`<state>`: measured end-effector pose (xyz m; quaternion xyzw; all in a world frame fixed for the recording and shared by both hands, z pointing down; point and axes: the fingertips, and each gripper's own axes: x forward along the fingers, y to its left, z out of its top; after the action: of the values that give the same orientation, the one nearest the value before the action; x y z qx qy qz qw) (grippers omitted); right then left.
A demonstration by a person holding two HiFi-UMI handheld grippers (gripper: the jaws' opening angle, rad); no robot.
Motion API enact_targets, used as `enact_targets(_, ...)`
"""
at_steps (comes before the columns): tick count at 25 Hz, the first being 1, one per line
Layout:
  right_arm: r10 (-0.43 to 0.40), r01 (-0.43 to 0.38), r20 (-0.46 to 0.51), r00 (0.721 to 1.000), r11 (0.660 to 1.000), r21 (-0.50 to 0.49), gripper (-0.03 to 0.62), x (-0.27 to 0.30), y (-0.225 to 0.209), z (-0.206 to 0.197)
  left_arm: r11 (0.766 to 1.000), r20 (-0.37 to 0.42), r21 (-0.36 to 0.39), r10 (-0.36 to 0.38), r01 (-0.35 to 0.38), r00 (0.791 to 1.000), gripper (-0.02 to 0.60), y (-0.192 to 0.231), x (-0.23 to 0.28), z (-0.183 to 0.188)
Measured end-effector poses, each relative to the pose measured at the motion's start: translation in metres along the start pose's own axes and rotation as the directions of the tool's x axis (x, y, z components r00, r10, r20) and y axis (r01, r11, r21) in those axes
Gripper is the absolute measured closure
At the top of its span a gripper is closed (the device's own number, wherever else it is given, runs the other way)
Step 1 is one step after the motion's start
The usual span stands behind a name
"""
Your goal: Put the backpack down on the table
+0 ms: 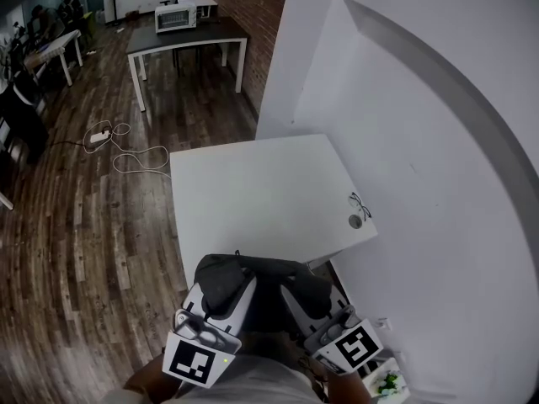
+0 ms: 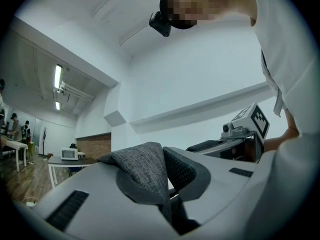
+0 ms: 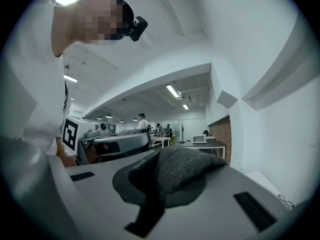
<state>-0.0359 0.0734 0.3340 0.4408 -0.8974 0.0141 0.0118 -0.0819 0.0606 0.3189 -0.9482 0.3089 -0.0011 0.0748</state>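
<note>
Left tool (image 1: 222, 283) and right tool (image 1: 308, 293), level and side by side, both clamp the backpack (image 1: 268, 268)

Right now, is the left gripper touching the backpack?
Touching. In its own view, the left gripper has its jaws shut on a fold of the backpack, with the grey fabric pinched between them.

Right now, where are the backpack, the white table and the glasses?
backpack (image 1: 268, 297): head view, middle of its dark body.
white table (image 1: 253, 196): head view, bare top.
glasses (image 1: 360, 202): head view, frame, near the table's right edge.
</note>
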Motion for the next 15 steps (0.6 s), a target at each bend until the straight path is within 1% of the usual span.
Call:
enact_targets(2,0.008,-0.008,-0.002,1.000,1.000,0.012,0.549,0.005,-0.006,0.000,1.000,-0.003,-0.006,0.011,-0.011,1.000,0.546,0.006,0.006,0.000)
enact_targets(5,0.036,-0.036,-0.005,0.999,0.999,0.039,0.549,0.009,-0.014,0.002,0.996,0.009,-0.071,0.059,-0.058,0.998,0.546,0.017,0.017,0.001)
enact_targets(7,0.048,-0.048,0.003,0.999,0.996,0.075,0.549,0.009,-0.017,0.013,0.994,0.017,-0.085,0.068,-0.066,0.998,0.546,0.020,0.022,0.009)
enact_targets(9,0.052,-0.053,0.019,0.998,0.996,0.069,0.549,0.009,-0.021,0.027,0.996,0.020,-0.074,0.053,-0.051,0.998,0.546,0.019,0.025,0.018)
enact_targets(11,0.047,-0.048,0.034,0.998,0.998,0.037,0.549,0.009,-0.027,0.035,0.998,0.023,-0.055,0.043,-0.042,0.999,0.545,0.020,0.029,0.024)
enact_targets(15,0.026,-0.025,0.043,0.999,1.000,-0.014,0.549,0.017,-0.039,0.041,0.998,0.029,-0.015,0.062,-0.062,0.998,0.545,0.025,0.039,0.027)
